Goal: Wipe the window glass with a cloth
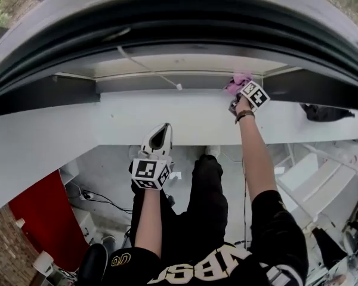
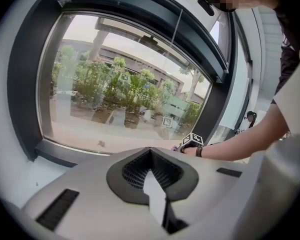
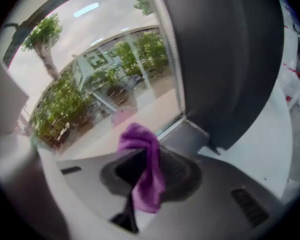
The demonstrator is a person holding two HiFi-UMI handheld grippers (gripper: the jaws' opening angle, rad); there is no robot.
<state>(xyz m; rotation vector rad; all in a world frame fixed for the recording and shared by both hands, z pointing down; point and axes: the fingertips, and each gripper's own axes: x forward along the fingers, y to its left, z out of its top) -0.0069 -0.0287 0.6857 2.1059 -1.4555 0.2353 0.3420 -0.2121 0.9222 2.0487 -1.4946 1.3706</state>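
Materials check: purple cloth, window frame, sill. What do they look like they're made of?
The cloth: soft fabric, likely microfibre; matte, hangs in limp folds from the right gripper's shut jaws. The window frame: dark grey, smooth satin finish, probably painted metal or plastic; can't tell which. The sill: white, smooth, flat; looks painted or laminated.

- Black short-sleeved shirt [image 1: 268, 231]; white block lettering across it, lower middle of the head view
- black trousers [image 1: 206, 195] at centre
- dark band [image 1: 244, 115] on the right wrist, upper right of centre
- left claw [image 1: 163, 130] and right claw [image 3: 140, 158]: pale grey shells; dark ribbed inner faces; each carries a cube of black-and-white square markers
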